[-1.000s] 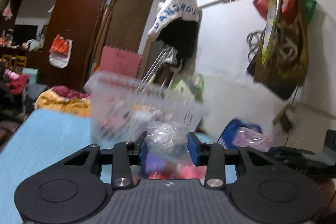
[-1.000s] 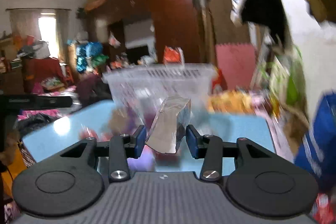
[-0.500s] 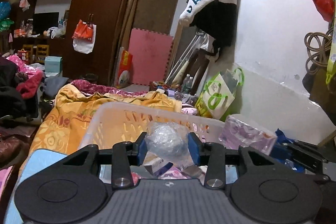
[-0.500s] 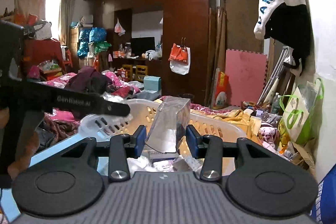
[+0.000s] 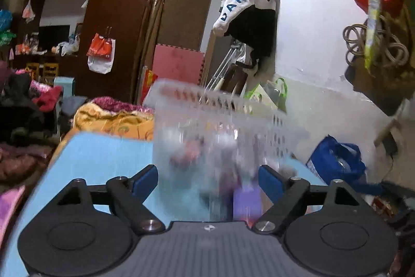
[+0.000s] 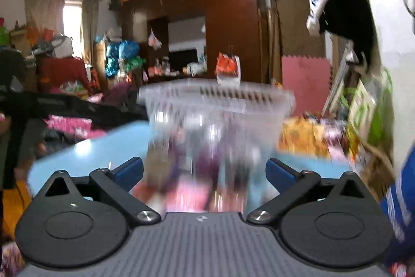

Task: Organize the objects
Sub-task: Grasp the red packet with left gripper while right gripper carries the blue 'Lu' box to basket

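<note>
A translucent white plastic basket (image 5: 220, 118) stands on the light blue table (image 5: 103, 157), blurred by motion, with several small packets inside. It also shows in the right wrist view (image 6: 215, 108). My left gripper (image 5: 208, 179) is open and empty, just in front of the basket's near wall. My right gripper (image 6: 205, 170) is open and empty too, facing the same basket from the other side. A purple packet (image 5: 246, 201) lies on the table close below the left gripper.
A blue bag (image 5: 334, 160) sits to the right of the table. An orange blanket (image 5: 114, 121) lies behind the table. The other gripper's black body (image 6: 64, 105) shows at the left in the right wrist view. A white wall (image 5: 324, 69) is at the right.
Both grippers opened and let go of their items: the left dropped the clear-wrapped bundle, the right the clear packet. Both have pulled back and lower, from above the basket to in front of it.
</note>
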### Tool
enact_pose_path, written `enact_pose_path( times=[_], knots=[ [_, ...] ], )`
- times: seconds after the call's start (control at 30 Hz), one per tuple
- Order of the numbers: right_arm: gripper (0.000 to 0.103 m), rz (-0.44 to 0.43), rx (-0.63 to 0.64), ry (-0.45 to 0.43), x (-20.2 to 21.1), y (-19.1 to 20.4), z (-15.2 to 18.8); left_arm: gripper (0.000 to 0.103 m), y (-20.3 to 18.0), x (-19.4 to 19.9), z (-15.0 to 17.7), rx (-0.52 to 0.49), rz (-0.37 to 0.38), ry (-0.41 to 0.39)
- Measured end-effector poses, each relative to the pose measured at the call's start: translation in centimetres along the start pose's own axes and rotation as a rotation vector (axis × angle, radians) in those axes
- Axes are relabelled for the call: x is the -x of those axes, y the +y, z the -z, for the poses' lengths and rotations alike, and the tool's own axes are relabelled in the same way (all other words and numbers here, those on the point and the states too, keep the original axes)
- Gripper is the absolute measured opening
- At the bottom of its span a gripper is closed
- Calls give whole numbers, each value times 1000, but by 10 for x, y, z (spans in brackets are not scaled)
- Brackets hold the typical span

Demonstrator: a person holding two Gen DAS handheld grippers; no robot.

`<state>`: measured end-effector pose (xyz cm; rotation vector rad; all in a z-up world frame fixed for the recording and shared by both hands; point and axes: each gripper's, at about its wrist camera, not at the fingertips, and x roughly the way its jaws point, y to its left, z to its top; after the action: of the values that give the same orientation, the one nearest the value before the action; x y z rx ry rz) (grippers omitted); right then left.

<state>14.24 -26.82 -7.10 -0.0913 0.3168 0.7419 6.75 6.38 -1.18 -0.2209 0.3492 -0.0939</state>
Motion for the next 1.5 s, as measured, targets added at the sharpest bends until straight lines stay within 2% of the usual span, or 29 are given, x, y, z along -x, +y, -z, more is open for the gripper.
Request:
enact_pose_path(
  times=[0.07,0.13,0.27,0.33,0.5,0.63,0.9,0.93,0.97,1.0,1.13,1.37,1.5],
  knots=[
    [92,-14,-11,34,-1,5,11,87,7,7,22,18,30,19],
    [84,10,15,77,-9,8,14,87,12,3,32,17,58,46],
    [74,-22,10,110,-28,10,12,87,13,-12,33,18,37,74],
    [55,-26,6,136,-36,12,15,87,12,-18,36,24,57,106],
    [54,-3,-11,106,-13,8,32,87,8,-30,43,43,14,148],
    [54,34,-27,82,2,-3,36,87,-1,-33,45,26,-11,143],
    [54,62,-58,81,6,-19,41,87,-7,-33,53,14,8,129],
    [54,63,-57,79,6,-18,41,84,-6,-32,53,20,9,121],
    [54,62,-55,78,6,-19,41,62,-7,-31,54,17,11,110],
    [54,62,-52,77,6,-18,41,49,-7,-30,55,7,7,97],
    [54,56,-45,72,8,-18,40,50,-12,-22,57,-39,-51,45],
    [54,45,-43,63,11,-14,35,50,-10,-6,52,-59,-35,-7],
    [54,10,-34,21,9,-8,16,50,-12,0,50,-56,-15,-41]
  ],
)
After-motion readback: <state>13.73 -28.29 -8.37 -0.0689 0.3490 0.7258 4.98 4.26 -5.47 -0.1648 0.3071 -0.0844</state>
